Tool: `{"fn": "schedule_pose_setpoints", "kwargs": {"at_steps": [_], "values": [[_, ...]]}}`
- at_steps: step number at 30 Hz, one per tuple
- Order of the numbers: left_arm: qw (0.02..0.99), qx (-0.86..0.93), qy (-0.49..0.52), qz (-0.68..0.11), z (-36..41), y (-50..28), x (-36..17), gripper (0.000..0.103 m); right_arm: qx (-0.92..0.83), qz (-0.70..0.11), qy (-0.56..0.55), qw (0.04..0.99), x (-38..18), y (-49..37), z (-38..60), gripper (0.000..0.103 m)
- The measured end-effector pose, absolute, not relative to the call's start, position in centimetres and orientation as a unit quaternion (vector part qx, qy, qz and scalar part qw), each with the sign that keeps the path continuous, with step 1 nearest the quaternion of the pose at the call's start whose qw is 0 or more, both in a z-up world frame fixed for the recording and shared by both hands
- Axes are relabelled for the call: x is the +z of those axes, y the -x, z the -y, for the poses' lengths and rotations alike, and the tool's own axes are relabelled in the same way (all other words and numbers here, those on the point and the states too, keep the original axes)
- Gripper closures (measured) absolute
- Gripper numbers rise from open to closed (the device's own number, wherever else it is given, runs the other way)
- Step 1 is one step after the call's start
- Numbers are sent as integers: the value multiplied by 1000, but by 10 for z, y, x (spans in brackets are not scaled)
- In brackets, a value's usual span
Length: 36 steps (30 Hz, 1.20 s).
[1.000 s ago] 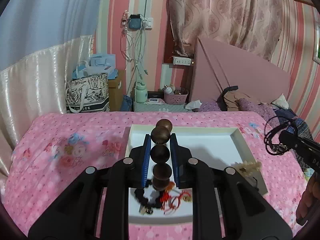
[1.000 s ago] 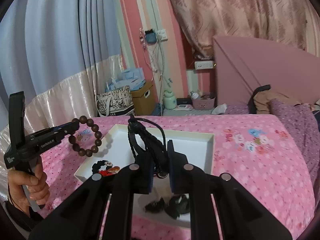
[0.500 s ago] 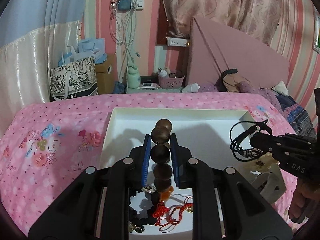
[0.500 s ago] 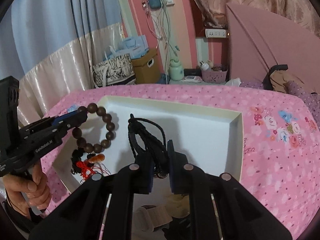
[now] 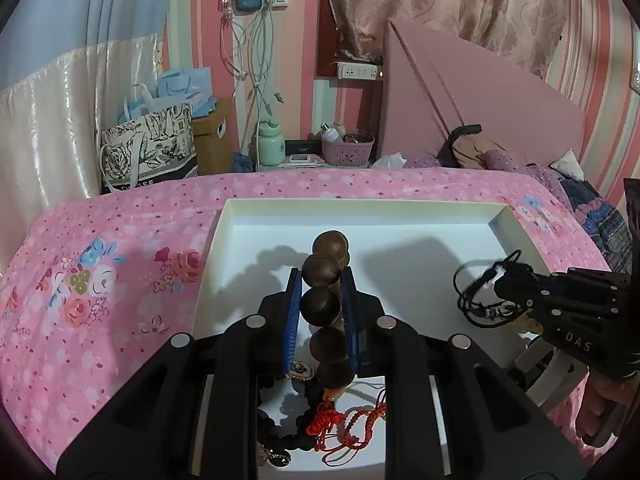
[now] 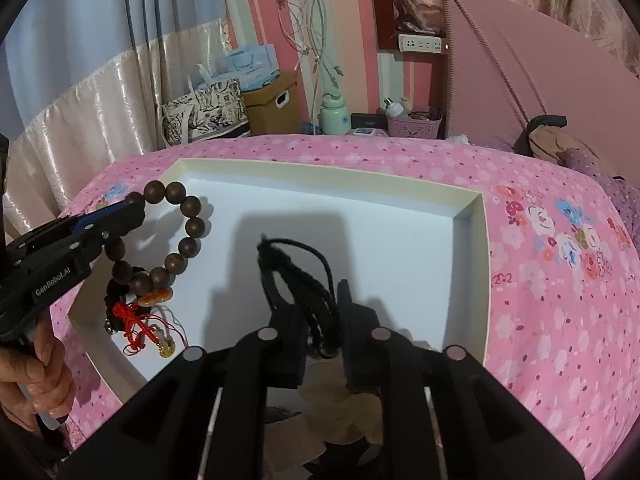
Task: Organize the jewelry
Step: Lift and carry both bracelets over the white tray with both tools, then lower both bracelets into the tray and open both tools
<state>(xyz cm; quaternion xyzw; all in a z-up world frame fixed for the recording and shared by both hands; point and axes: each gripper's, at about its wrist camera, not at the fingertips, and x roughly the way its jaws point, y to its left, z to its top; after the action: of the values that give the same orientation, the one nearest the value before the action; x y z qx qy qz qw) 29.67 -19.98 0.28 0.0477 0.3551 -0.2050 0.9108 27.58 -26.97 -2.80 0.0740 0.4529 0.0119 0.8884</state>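
We hold the wooden bead bracelet (image 5: 325, 304) pinched in our left gripper (image 5: 320, 280); our right gripper (image 6: 320, 300), jaws opening, carries the black cord (image 6: 298, 276). Both hang over the white tray (image 6: 476, 280), whose near-left corner holds red-string charms (image 6: 140, 324); its middle lies bare.

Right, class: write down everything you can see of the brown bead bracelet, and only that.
The brown bead bracelet is a loop of large, round, dark brown beads that look like polished wood, with one orange oblong bead at the bottom. The left claw pinches one side of the loop between its blue pads. It hangs upright above the near left part of the white tray. Its lowest beads sit by the red cord jewellery; whether they touch cannot be told.
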Motion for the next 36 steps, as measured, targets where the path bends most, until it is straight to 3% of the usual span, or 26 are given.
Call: {"fn": "schedule_pose_setpoints", "kwargs": {"at_steps": [7,9,10,14,17,29,36], "values": [[912,-196,-45,-357,198,-298,2,84,6,-447,-78,891,-26,-274,273,86],[912,-198,-42,-358,198,-297,2,81,4,-444,-80,893,-25,-273,274,66],[912,-197,-43,-357,197,-297,2,77,2,-442,-81,893,-25,-273,275,63],[913,-191,-39,-357,195,-299,3,56,-3,-435,-86,896,-22,-269,280,62],[916,-186,-39,-354,191,-299,5,49,-6,-426,-91,900,-16,-267,284,62],[931,-168,-32,-324,175,-290,36,46,-6,-384,-108,917,20,-249,294,63],[947,-161,-49,-273,173,-260,77,43,-5,-334,-94,938,78,-217,287,63]]}}
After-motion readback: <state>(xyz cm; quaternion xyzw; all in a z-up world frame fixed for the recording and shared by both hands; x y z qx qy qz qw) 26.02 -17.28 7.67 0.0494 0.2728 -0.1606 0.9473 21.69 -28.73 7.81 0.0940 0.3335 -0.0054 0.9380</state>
